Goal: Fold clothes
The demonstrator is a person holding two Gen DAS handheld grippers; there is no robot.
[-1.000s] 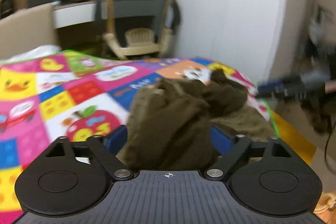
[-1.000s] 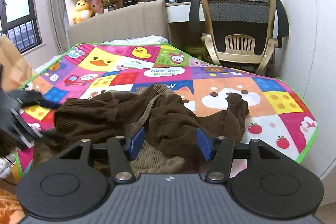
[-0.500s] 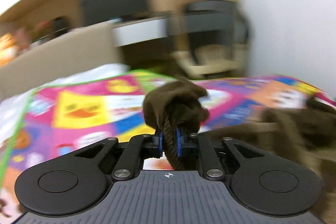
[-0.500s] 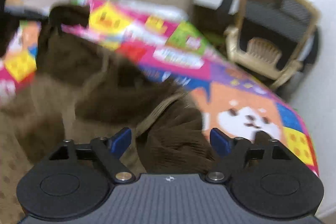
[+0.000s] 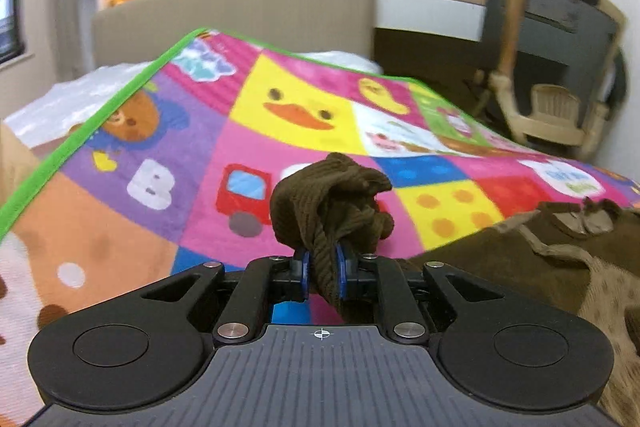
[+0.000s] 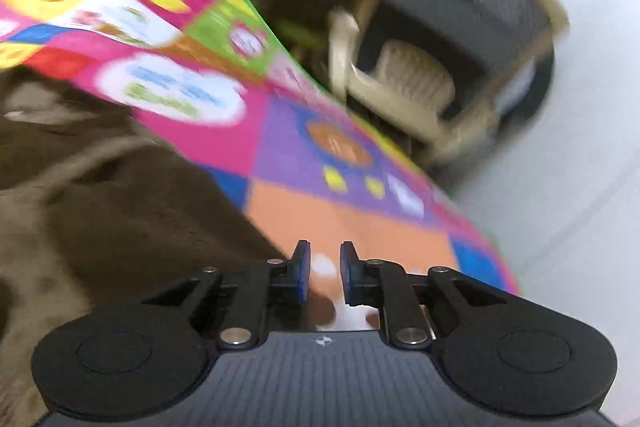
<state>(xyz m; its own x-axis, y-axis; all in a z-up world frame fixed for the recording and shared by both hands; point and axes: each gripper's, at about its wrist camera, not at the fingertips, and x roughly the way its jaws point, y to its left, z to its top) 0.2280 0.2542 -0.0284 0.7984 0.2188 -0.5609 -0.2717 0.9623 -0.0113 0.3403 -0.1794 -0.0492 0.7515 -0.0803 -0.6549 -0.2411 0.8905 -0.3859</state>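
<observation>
Two claws are mine, and only one has cloth in it. My left claw (image 5: 322, 269) is clamped on a bunched fold of the brown corduroy garment (image 5: 332, 199), which bulges up in a knot above the blue pads (image 5: 305, 267). From that knot the garment trails off to the right, and the bulk of it lies spread on the colourful play mat (image 5: 280, 107), its paler lining showing at the right edge. The mat covers the bed, and the beige headboard (image 5: 240, 3) rises beyond it.

My right claw (image 6: 323, 269) holds nothing; its jaws stand at a narrow gap with the mat's orange square visible between them. The garment lies just left of this claw, on the mat. That view is blurred. Beyond the mat's far edge stands an office chair (image 6: 460, 39).
</observation>
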